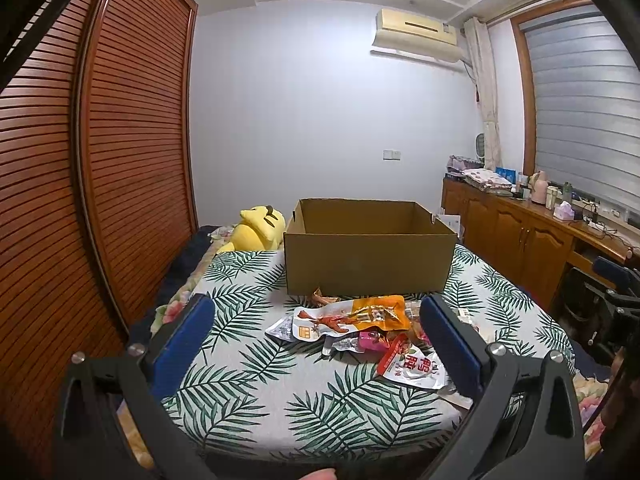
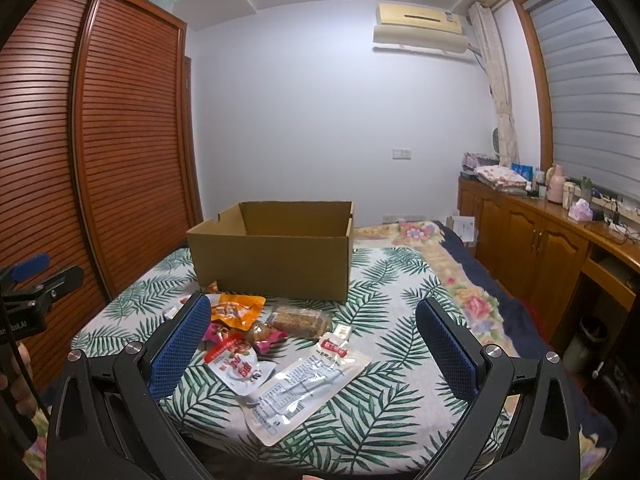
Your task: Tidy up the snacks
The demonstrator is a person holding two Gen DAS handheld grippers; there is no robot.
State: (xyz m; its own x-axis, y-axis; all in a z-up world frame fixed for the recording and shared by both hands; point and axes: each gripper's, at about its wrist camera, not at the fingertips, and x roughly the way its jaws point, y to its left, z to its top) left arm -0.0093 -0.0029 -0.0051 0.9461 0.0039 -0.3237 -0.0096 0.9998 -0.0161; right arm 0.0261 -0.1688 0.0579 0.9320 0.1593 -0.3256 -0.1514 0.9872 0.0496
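An open cardboard box (image 1: 368,256) (image 2: 272,256) stands on a leaf-patterned cloth (image 1: 248,380) (image 2: 380,420). A pile of snack packets lies in front of it: an orange-and-white packet (image 1: 352,316) (image 2: 236,308), a red-and-white packet (image 1: 412,368) (image 2: 236,368), a large clear white packet (image 2: 308,384) and a brown bar (image 2: 300,320). My left gripper (image 1: 316,336) is open and empty above the cloth, near the pile. My right gripper (image 2: 312,340) is open and empty over the packets.
A yellow plush toy (image 1: 258,230) lies left of the box. A slatted wooden wardrobe (image 1: 120,160) stands on the left. A wooden counter (image 1: 528,236) with bottles and folded cloth runs along the right. The left gripper shows at the left edge (image 2: 36,280).
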